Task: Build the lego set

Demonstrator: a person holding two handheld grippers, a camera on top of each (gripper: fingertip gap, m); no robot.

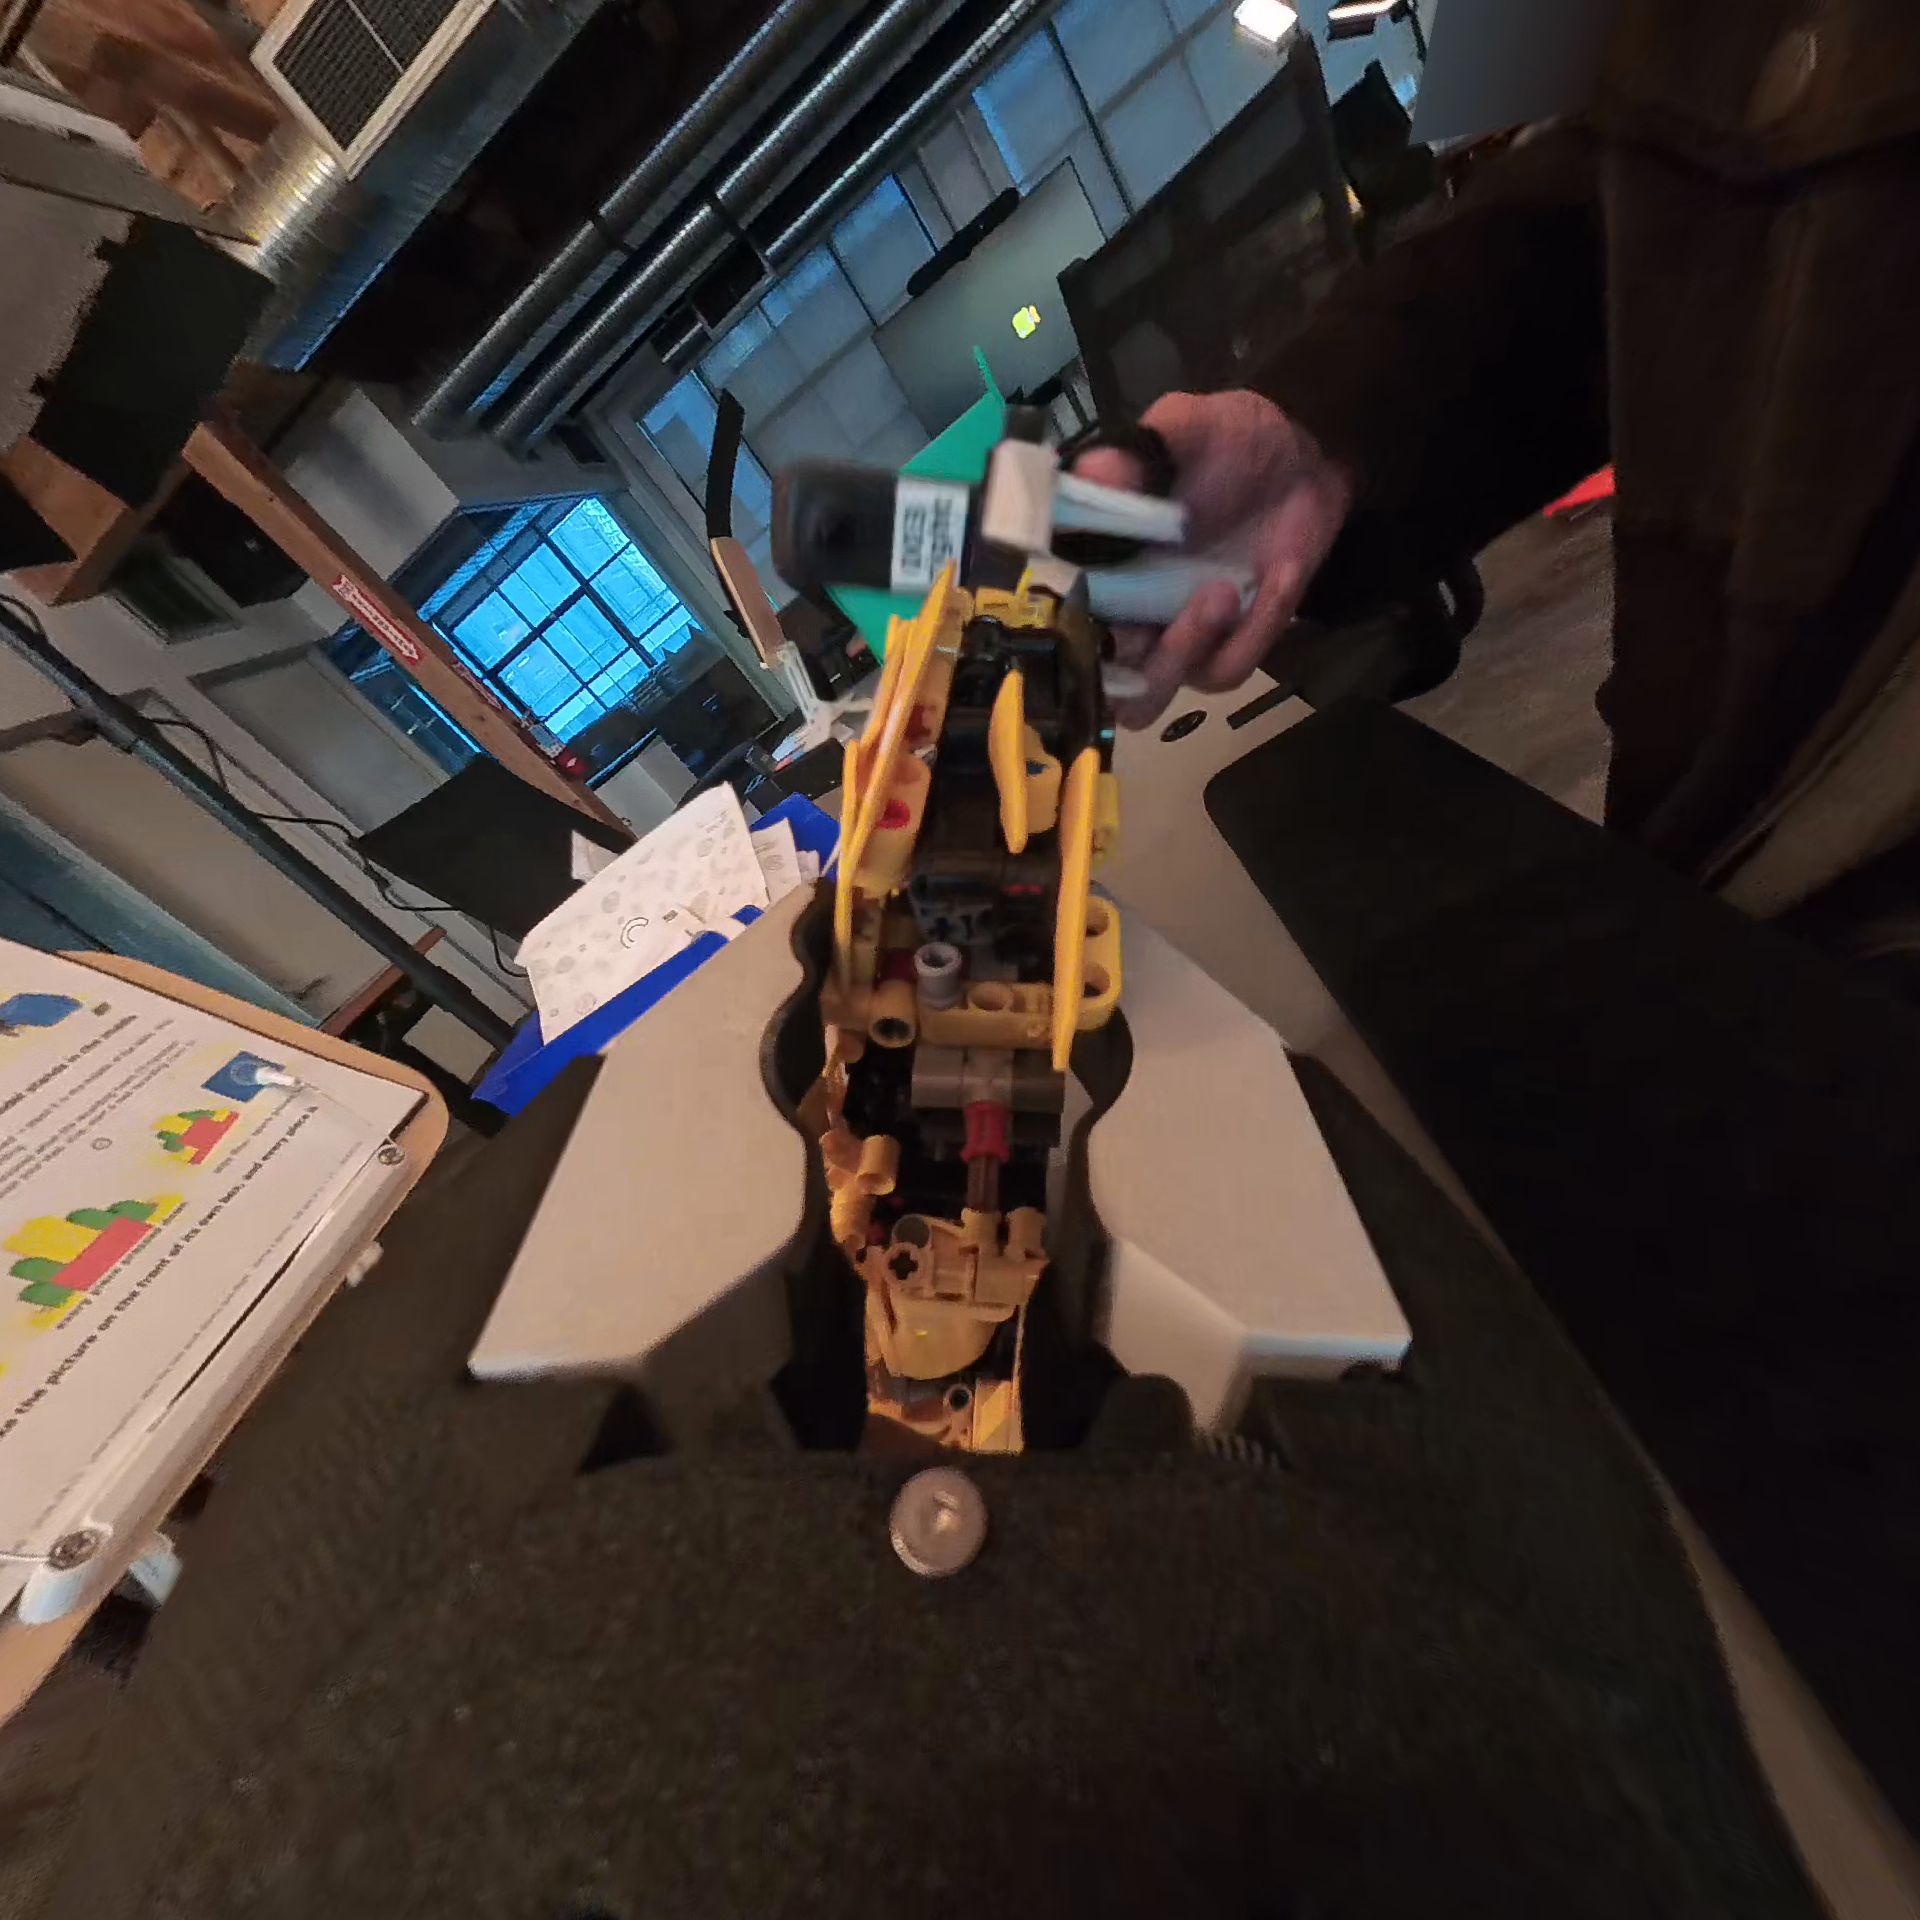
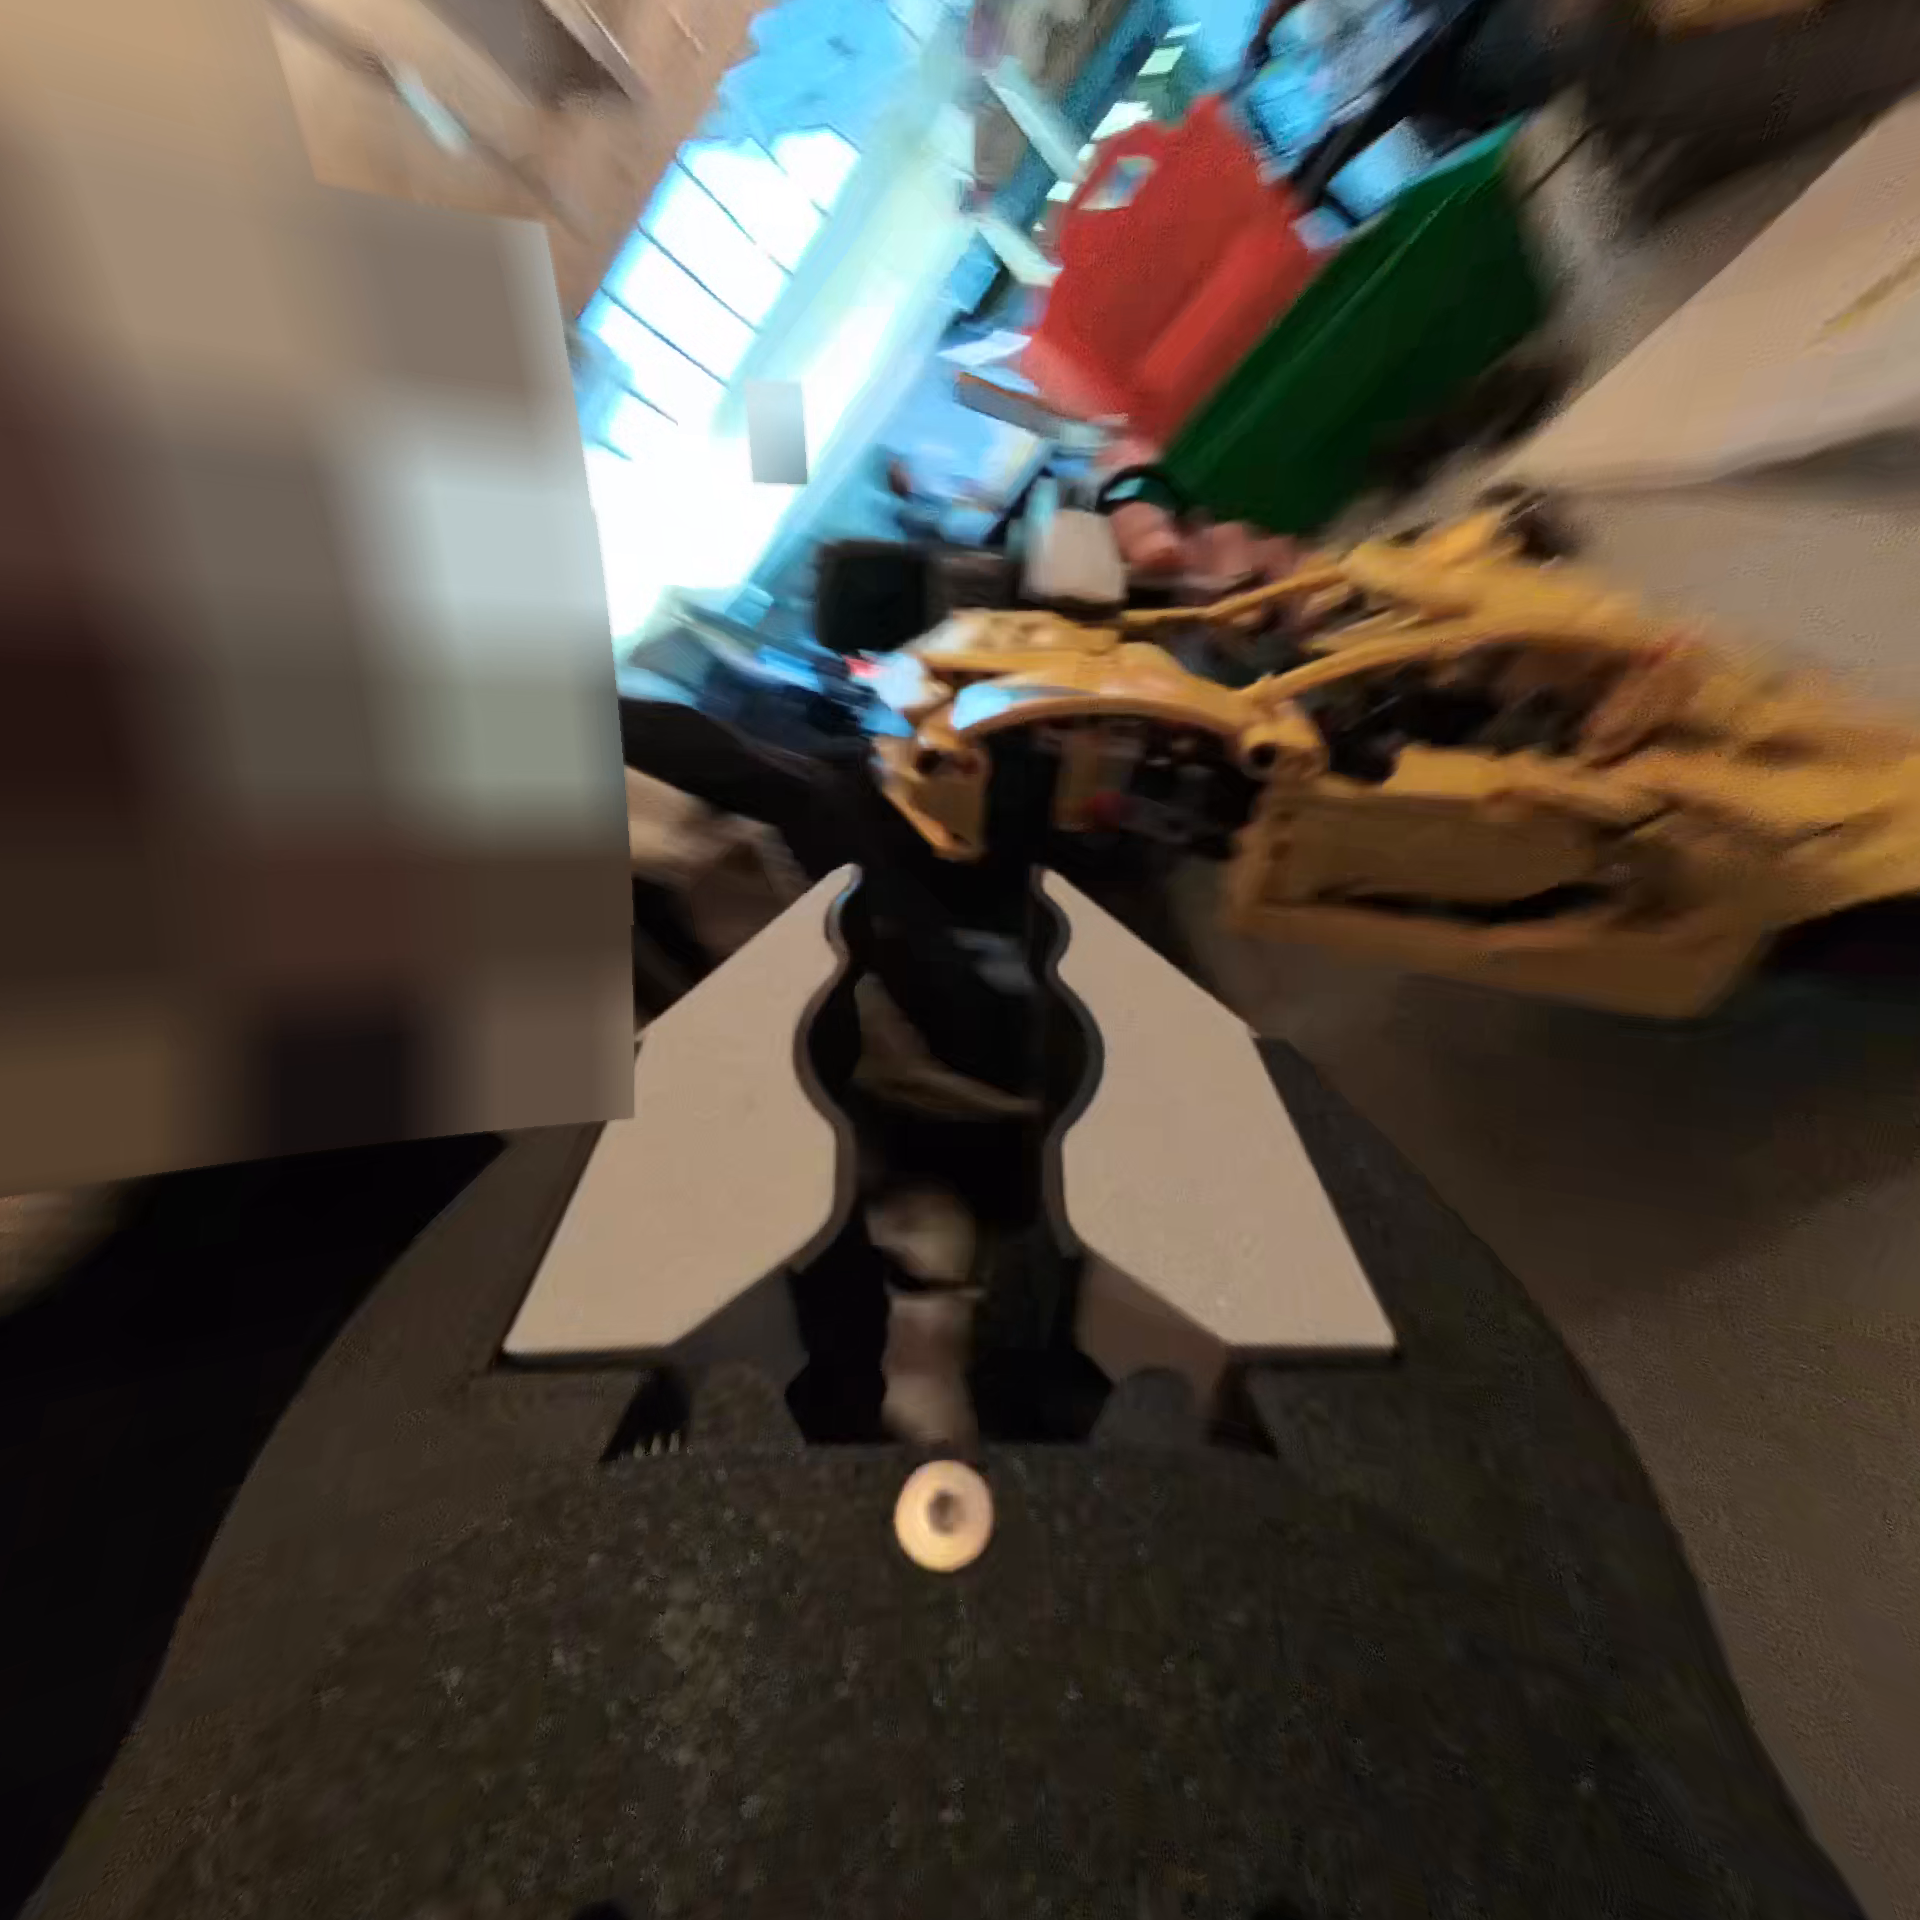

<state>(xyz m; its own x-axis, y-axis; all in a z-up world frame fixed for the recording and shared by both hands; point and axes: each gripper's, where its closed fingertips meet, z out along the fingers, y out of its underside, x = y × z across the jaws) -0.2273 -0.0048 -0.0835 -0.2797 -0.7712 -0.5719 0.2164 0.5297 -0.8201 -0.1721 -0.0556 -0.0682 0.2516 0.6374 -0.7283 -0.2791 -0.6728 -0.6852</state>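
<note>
The yellow model (image 1: 966,997) is pinched between the fingers of the left claw (image 1: 940,956), its long axis running straight ahead toward twelve o'clock. In the right wrist view, the right claw (image 2: 945,894) is spread and empty, though blurred; the model (image 2: 1351,769) is seen at one o'clock, lying crosswise. Beyond, a paper sheet (image 1: 665,894) is seen at eleven o'clock.

printed instruction sheet (image 1: 156,1226) | label on far tool's camera (image 1: 925,535) | wording withheld
</note>
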